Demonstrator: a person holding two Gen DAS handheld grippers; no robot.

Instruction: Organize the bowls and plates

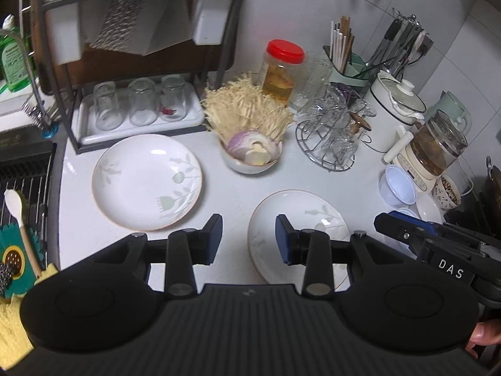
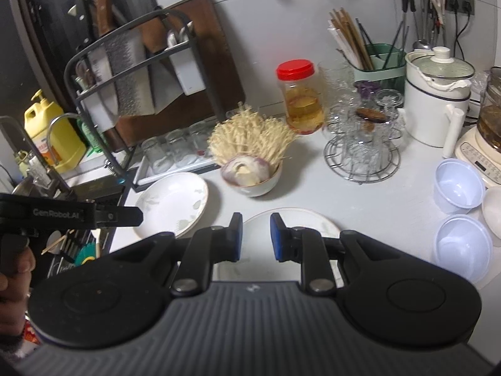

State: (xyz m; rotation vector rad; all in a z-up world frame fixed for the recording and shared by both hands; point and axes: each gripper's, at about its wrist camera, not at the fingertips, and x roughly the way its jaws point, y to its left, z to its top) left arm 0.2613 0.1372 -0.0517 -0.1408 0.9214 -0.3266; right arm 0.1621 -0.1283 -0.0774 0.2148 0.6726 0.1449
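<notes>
Two plates (image 1: pixel 147 181) on white counter (image 1: pixel 231 194) | tiled wall (image 1: pixel 313 6) behind; left tool (image 1: pixel 249 238), right tool (image 2: pixel 256 235) apart, empty

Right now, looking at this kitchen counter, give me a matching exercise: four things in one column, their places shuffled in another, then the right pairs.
Things:
1. red-lidded clear plastic jar
2. white floral plate
3. upturned drinking glasses
4. pale translucent plastic cups

Places:
A. on the white tray under the black rack
B. behind the mushroom bowl
C. in front of the tray
D. far right, by the kettle base

Pairs: 1-B, 2-C, 3-A, 4-D
</notes>
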